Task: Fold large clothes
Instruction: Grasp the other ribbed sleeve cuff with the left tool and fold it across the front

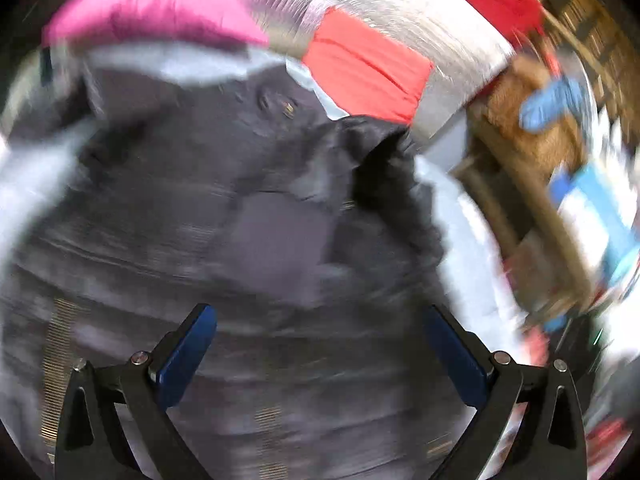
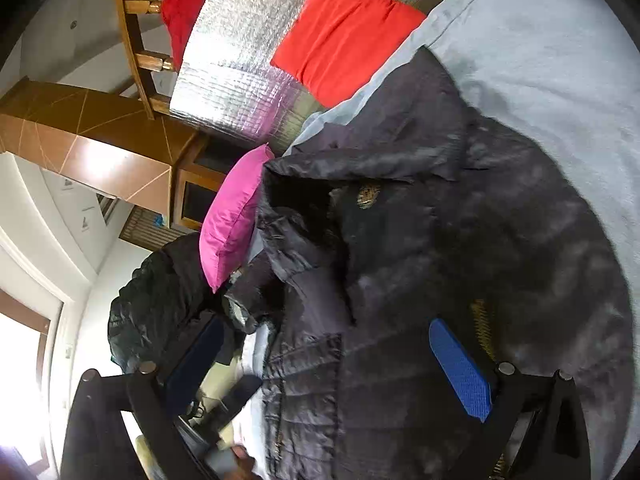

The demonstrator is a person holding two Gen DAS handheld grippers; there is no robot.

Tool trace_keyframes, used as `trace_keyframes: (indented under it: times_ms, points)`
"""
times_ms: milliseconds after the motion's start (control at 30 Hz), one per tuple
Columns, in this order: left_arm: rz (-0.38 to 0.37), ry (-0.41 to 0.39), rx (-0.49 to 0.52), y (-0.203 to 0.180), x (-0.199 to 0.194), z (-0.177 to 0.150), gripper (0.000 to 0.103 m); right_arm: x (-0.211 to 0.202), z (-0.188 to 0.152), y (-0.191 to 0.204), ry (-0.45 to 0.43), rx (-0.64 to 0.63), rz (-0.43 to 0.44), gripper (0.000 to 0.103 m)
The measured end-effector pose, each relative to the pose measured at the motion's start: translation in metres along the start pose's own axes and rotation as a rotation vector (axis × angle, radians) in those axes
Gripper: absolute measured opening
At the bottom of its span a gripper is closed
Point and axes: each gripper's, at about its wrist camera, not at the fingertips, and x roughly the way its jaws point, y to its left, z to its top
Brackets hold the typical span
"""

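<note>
A large dark quilted jacket (image 1: 240, 232) lies spread on a pale blue bedsheet (image 1: 472, 248). The left wrist view is blurred by motion. My left gripper (image 1: 320, 320) is open and empty, its blue pads wide apart just above the jacket's body. In the right wrist view the jacket (image 2: 460, 240) shows its collar and a gold emblem, lying on the sheet (image 2: 540, 60). My right gripper (image 2: 326, 344) is open and empty, its pads spread over the jacket's lower part near a gold zip.
A pink pillow (image 1: 160, 12) and a red pillow (image 1: 368, 76) lie at the head of the bed against a silver padded panel (image 2: 240, 52). A wooden chair (image 2: 136, 40) and wooden furniture (image 2: 88, 148) stand beyond. Another dark garment (image 2: 160, 300) hangs past the bed's edge.
</note>
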Motion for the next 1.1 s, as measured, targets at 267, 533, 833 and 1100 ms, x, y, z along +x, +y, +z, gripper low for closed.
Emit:
trace_keyframes:
  times_ms: [267, 533, 833, 1100]
  points:
    - [-0.280, 0.137, -0.674, 0.031, 0.066, 0.038, 0.103, -0.046, 0.002, -0.036, -0.097, 0.056, 0.030, 0.103]
    - [-0.394, 0.157, -0.950, 0.059, 0.096, 0.026, 0.103, -0.053, -0.001, -0.040, -0.103, 0.036, 0.059, 0.103]
    - [-0.154, 0.047, -0.460, 0.027, 0.045, 0.026, 0.103, -0.055, -0.007, -0.036, -0.106, -0.004, 0.070, 0.103]
    - [0.364, -0.025, 0.390, -0.056, 0.068, 0.017, 0.103, -0.051, -0.009, -0.032, -0.106, -0.025, 0.066, 0.103]
